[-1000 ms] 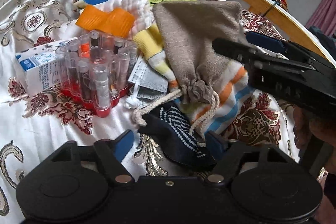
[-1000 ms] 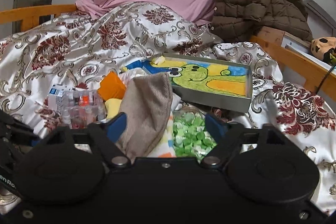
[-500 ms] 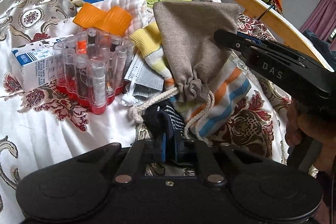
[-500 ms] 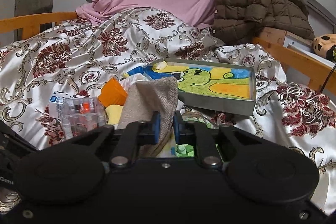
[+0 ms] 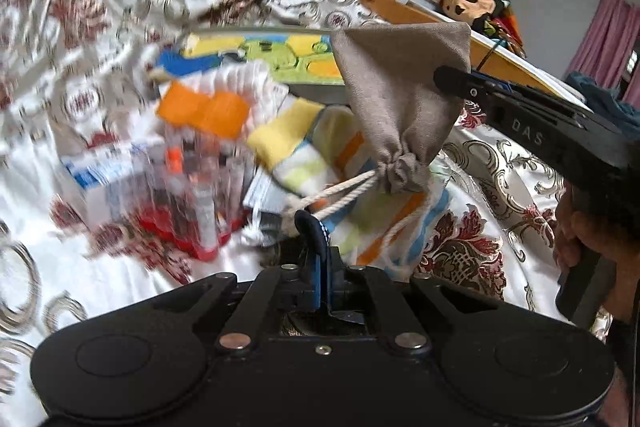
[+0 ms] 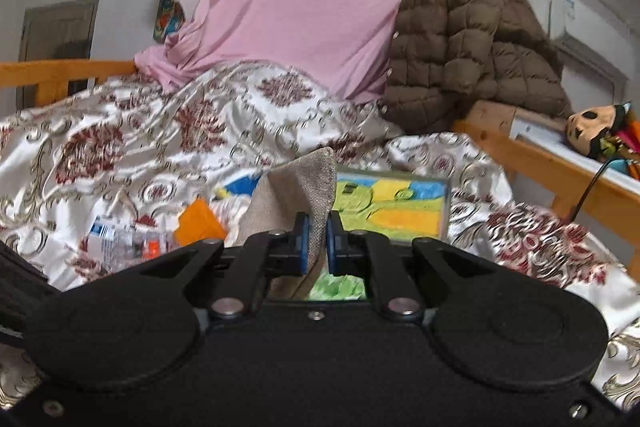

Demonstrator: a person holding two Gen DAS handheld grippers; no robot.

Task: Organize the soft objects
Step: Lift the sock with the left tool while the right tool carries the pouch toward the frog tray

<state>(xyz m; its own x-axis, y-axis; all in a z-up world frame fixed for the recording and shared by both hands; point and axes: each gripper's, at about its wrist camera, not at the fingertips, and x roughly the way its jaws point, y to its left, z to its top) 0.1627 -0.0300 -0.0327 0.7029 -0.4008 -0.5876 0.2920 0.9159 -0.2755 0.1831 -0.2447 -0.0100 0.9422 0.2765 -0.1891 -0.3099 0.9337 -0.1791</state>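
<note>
The only readable lettering is "DAS", in pale raised capitals on the side of the black right gripper [image 5: 452, 79] seen in the left wrist view. A blue and white carton [image 5: 94, 179] on the bedspread carries print, but it is too blurred to read.

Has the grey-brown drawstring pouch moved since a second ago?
Yes. The grey-brown drawstring pouch has been lifted off the striped cloth, and now overlaps the shallow painted tray.
</note>
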